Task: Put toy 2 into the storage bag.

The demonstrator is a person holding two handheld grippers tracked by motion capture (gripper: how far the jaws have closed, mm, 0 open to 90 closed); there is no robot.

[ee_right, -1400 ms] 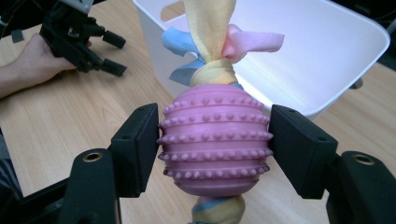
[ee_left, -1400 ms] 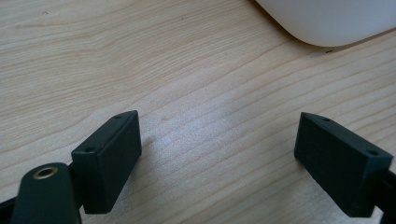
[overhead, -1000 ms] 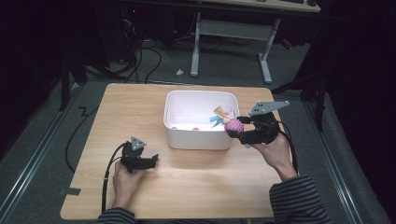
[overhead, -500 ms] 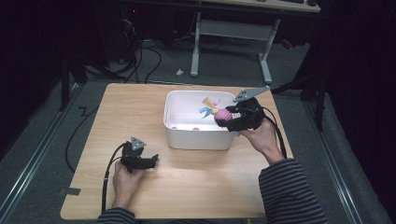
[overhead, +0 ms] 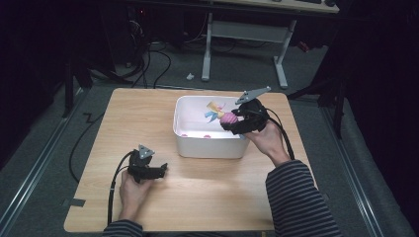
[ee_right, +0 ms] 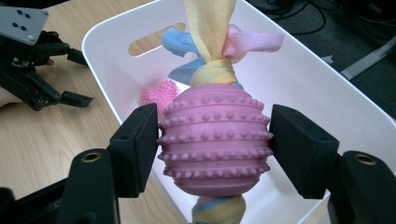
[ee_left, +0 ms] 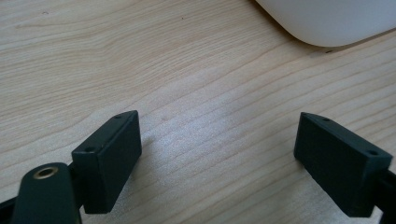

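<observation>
Ball toy (ee_right: 215, 139), pink and knobbly with knotted cloth strips through it, sits between my right gripper (ee_right: 215, 154) jaws, over the near-right part of the white bin (ee_right: 322, 98). In the high view the toy (overhead: 228, 119) hangs just above the bin's (overhead: 183, 126) right side, not yet down on its floor.

Progress, as I read it: pick is done, carry is done, and the drop into the bin is what's left. A small pink spiky ball (ee_right: 160, 93) already lies inside, so I'd guess this is one of several toys being binned. Table around the bin looks bare of other toys from above.

Right gripper (overhead: 232, 121): jaws set about as wide as the ball. Left pad looks to be touching the ball's ribs; right pad seems to be at the ball's edge, though I can't tell whether it presses or just clears. Toy is off the floor of the bin, so I judge it as gripped, with a light grip.

Left gripper (overhead: 159, 169): parked on the table near the front-left, well apart from the bin. Jaws stand wide apart with nothing between them, just bare wood (ee_left: 196, 93), with a corner of the bin (ee_left: 327, 21) ahead.

Next: open the right jaws and let the toy fall in.
</observation>
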